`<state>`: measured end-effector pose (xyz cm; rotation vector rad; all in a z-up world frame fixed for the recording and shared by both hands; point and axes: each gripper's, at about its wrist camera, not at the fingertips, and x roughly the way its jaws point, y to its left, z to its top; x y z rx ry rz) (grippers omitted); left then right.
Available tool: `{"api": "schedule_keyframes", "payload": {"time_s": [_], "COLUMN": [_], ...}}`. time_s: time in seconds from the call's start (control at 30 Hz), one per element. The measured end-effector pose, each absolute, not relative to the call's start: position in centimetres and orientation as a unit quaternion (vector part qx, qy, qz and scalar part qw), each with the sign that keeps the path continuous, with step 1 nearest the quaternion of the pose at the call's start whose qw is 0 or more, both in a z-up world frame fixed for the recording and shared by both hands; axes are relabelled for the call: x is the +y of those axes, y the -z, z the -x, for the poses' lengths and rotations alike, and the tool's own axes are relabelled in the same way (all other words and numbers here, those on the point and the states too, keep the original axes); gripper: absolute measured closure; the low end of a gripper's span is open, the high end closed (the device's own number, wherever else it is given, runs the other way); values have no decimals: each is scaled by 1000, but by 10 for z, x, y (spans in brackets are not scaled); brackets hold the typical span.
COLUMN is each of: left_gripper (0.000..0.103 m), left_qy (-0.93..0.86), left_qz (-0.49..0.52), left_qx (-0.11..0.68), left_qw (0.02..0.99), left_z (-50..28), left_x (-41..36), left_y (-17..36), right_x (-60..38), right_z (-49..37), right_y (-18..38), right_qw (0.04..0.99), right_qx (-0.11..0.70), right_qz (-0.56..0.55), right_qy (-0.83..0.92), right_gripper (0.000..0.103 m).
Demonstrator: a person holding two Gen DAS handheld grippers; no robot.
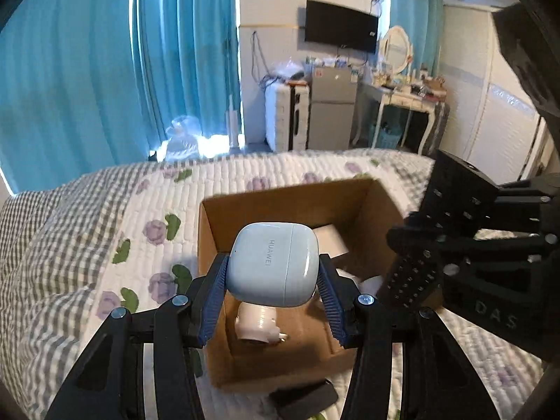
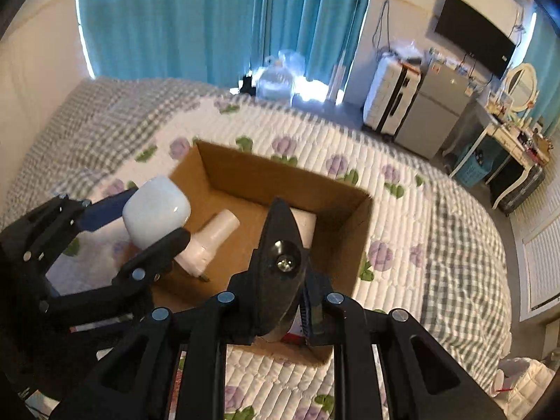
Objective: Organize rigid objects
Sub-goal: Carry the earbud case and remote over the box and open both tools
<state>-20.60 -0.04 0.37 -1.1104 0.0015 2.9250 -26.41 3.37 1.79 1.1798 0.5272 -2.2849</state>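
Note:
My left gripper (image 1: 273,262) is shut on a pale blue earbud case (image 1: 273,266), held above an open cardboard box (image 1: 280,192) on the bed. The box holds a white plug (image 1: 259,322) and a white card (image 1: 332,241). My right gripper (image 2: 280,280) is shut on black pliers (image 2: 280,238), whose tip points over the same box (image 2: 280,171). From that side the left gripper (image 2: 150,217) with the case (image 2: 157,206) hangs over the box's left edge, above the plug (image 2: 210,241). In the left wrist view the right gripper (image 1: 420,252) shows black at the right.
The box rests on a quilted floral bedspread (image 2: 402,210) with a checked border. A dark flat object (image 1: 301,399) lies by the box's near edge. Beyond the bed stand a white suitcase (image 2: 388,101), a small grey fridge (image 2: 430,112), a dressing table (image 1: 402,94) and blue curtains (image 1: 105,70).

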Motion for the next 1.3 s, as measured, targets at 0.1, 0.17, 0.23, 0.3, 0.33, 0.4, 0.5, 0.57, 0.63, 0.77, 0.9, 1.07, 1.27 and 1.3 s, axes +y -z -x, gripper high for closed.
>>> {"api": "schedule_keyframes", "payload": {"time_s": [0.1, 0.17, 0.23, 0.3, 0.33, 0.4, 0.5, 0.57, 0.63, 0.77, 0.9, 1.07, 1.27, 1.3], "left_gripper": [52, 52, 49, 44, 34, 33, 32, 32, 32, 32, 32, 32, 28, 28], "left_qy": [-930, -929, -930, -931, -931, -934, -934, -935, -936, -937, -940, -946, -946, -947], "left_qz": [367, 370, 368, 365, 364, 358, 355, 354, 351, 347, 334, 318, 318, 316], "left_qx": [-11, -5, -2, -5, -7, -15, -27, -30, -34, -41, -51, -47, -49, -44], "left_qw": [6, 2, -6, -10, -12, -17, -13, -16, -21, -29, -38, -42, -31, -31], "left_z": [219, 225, 227, 229, 229, 227, 225, 224, 221, 212, 203, 189, 158, 150], "left_x": [-6, -7, -7, -8, -10, -14, -19, -20, -23, -32, -43, -47, -44, -43], "left_y": [12, 20, 24, 27, 27, 25, 21, 18, 15, 8, -2, -17, -36, -40], "right_x": [34, 33, 33, 32, 32, 30, 27, 23, 18, 6, -1, 7, 27, 32], "right_z": [273, 277, 282, 284, 287, 290, 297, 302, 309, 328, 344, 334, 279, 267], "right_y": [5, 14, 21, 26, 27, 29, 32, 33, 34, 41, 33, -8, -49, -55], "right_qw": [260, 261, 262, 263, 262, 260, 256, 253, 247, 239, 228, 223, 228, 229], "right_qx": [197, 196, 192, 191, 190, 189, 190, 193, 192, 198, 182, 149, 150, 150], "right_qz": [-452, -458, -465, -468, -469, -470, -475, -474, -473, -481, -465, -414, -378, -372], "right_qy": [830, 827, 824, 822, 822, 822, 820, 821, 824, 820, 836, 870, 885, 887], "right_gripper": [86, 86, 86, 86, 86, 86, 86, 86, 86, 86, 67, 46, 38, 37]}}
